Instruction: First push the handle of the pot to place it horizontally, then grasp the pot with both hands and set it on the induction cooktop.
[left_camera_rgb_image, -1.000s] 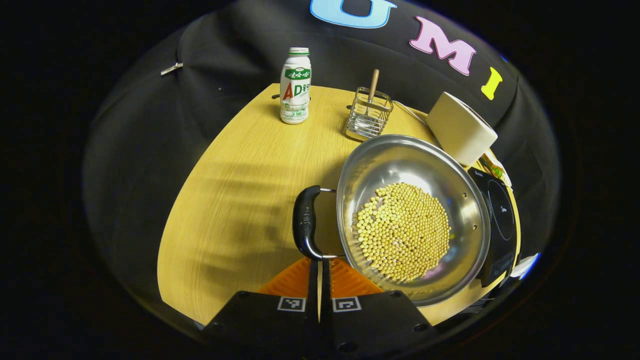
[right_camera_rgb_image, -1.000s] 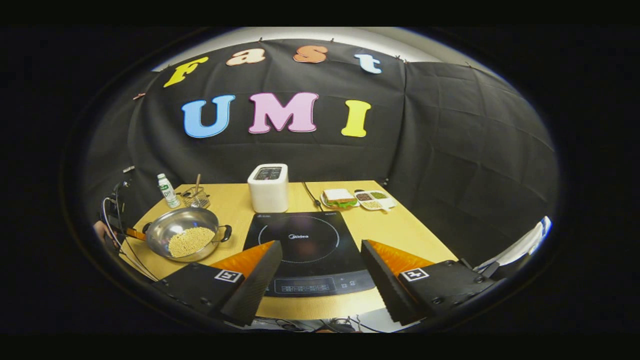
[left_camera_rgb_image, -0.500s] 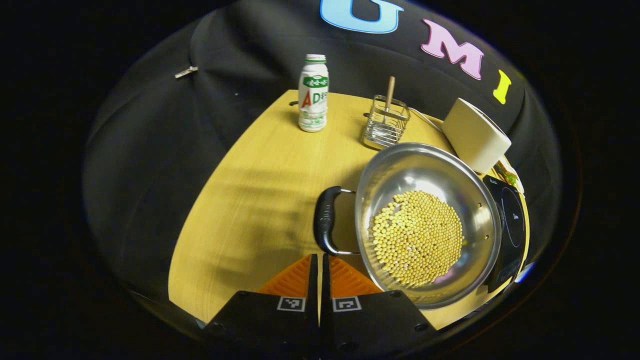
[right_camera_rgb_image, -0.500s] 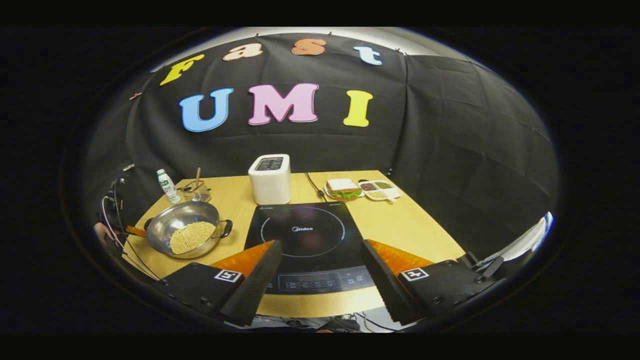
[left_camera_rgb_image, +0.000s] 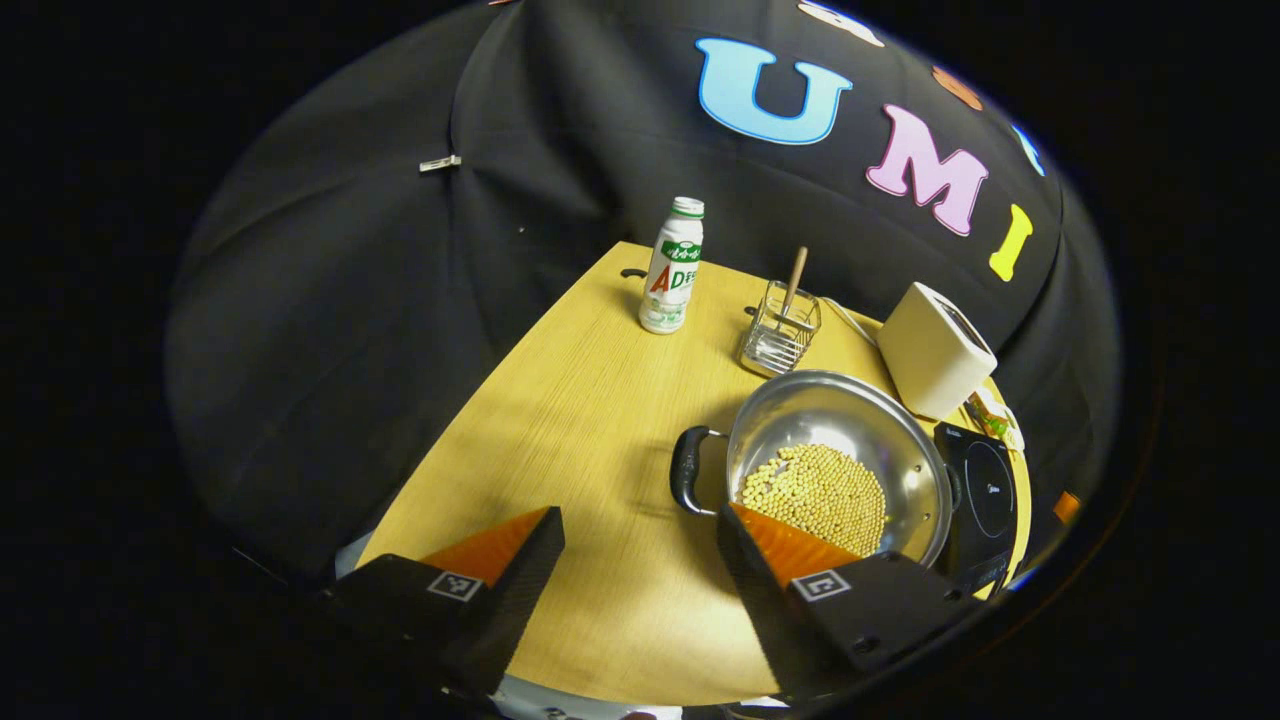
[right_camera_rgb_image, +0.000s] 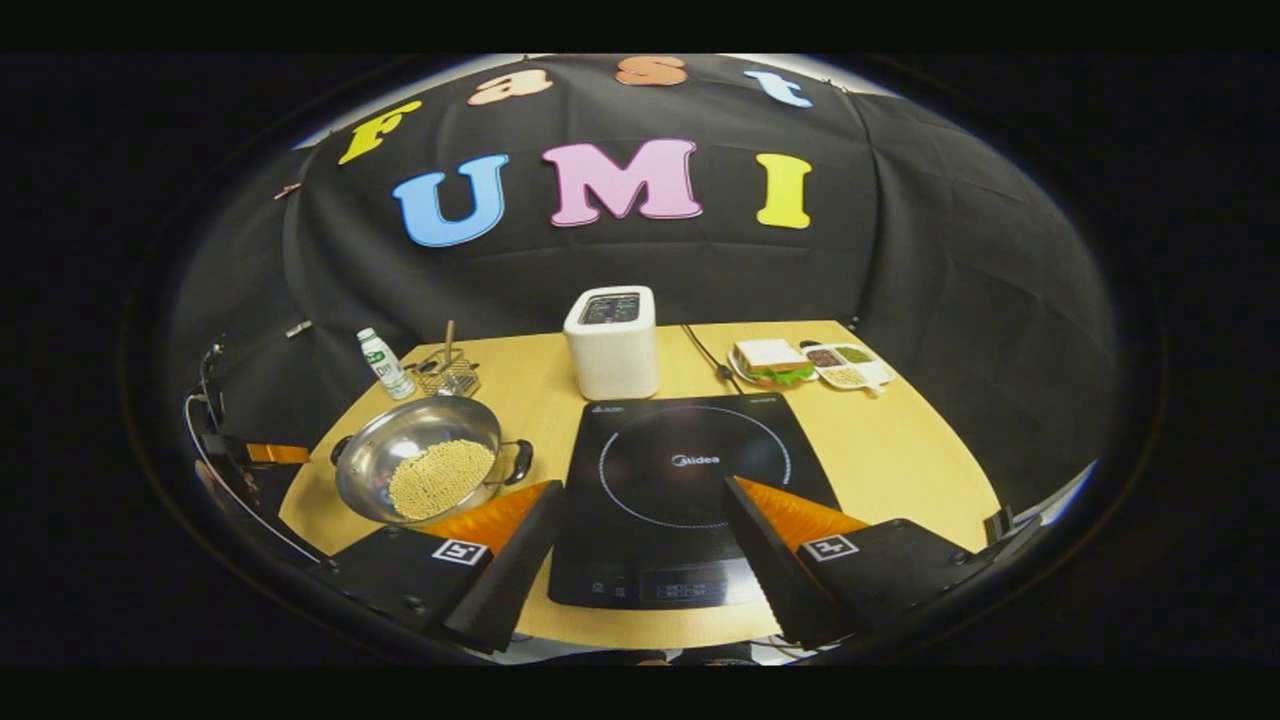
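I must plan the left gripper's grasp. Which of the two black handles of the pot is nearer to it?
The handle on the pot's side away from the induction cooktop; it lies just ahead of the left gripper. The other handle faces the cooktop.

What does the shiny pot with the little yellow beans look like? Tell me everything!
The pot is a shallow, round bowl of shiny silver metal, standing upright on the wooden table just left of the black induction cooktop. A heap of small yellow beans covers its bottom. It has two dark loop handles on wire brackets, one at each side. Neither gripper touches it: the left gripper is open in front of it, and the right gripper is open over the cooktop.
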